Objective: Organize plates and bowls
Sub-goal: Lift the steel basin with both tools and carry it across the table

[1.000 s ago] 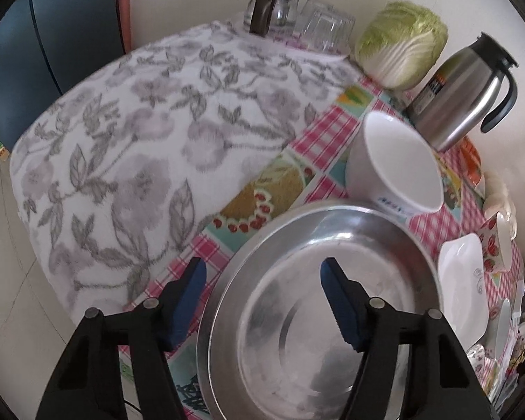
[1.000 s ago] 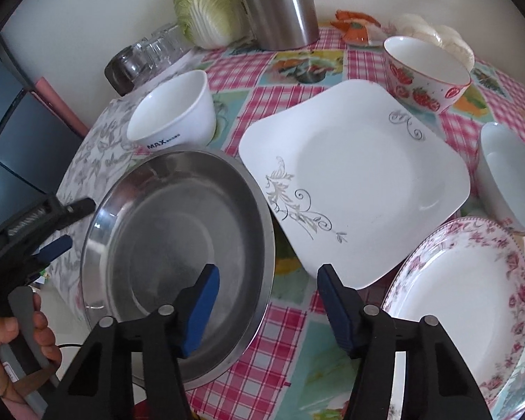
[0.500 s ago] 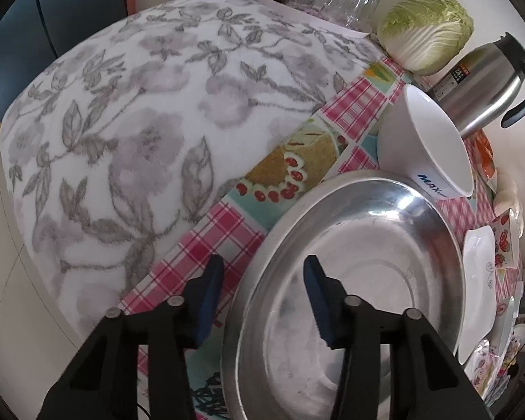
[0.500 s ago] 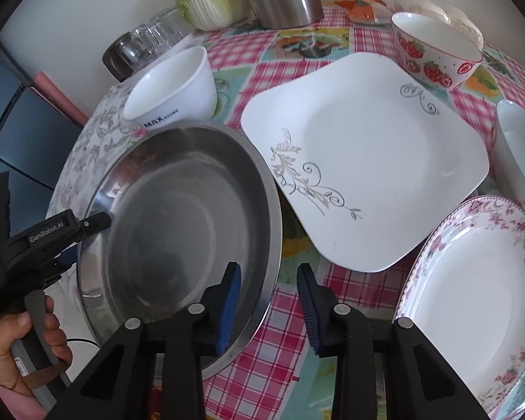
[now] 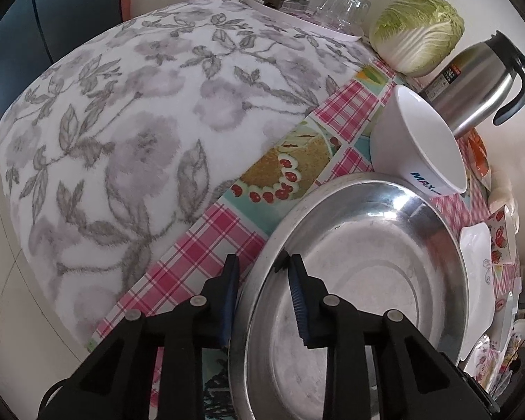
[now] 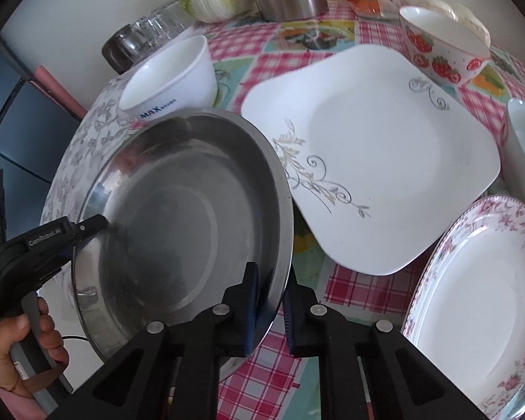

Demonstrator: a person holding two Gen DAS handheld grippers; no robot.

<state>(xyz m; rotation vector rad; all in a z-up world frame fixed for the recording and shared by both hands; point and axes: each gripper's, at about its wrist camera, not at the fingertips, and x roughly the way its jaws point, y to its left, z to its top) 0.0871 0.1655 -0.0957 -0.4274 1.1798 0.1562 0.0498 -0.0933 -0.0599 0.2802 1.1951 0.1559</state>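
A large steel basin (image 5: pixel 367 280) (image 6: pixel 178 217) sits at the near left of the table. My left gripper (image 5: pixel 262 273) is shut on its left rim; it also shows in the right wrist view (image 6: pixel 98 222). My right gripper (image 6: pixel 271 287) is shut on the basin's right rim. A white MAX bowl (image 5: pixel 416 143) (image 6: pixel 171 77) stands just behind the basin. A square white plate (image 6: pixel 378 154) lies to its right, with a floral round plate (image 6: pixel 479 297) at the near right and a strawberry bowl (image 6: pixel 441 45) behind.
A grey floral cloth (image 5: pixel 140 115) covers the table's left part. Glasses (image 5: pixel 339 3), a cabbage (image 5: pixel 416 31) and a steel thermos jug (image 5: pixel 479 80) stand along the back wall. Another white dish (image 6: pixel 521 147) sits at the right edge.
Both grippers have closed from open onto opposite rims of the steel basin. The left gripper has moved closer over the rim.
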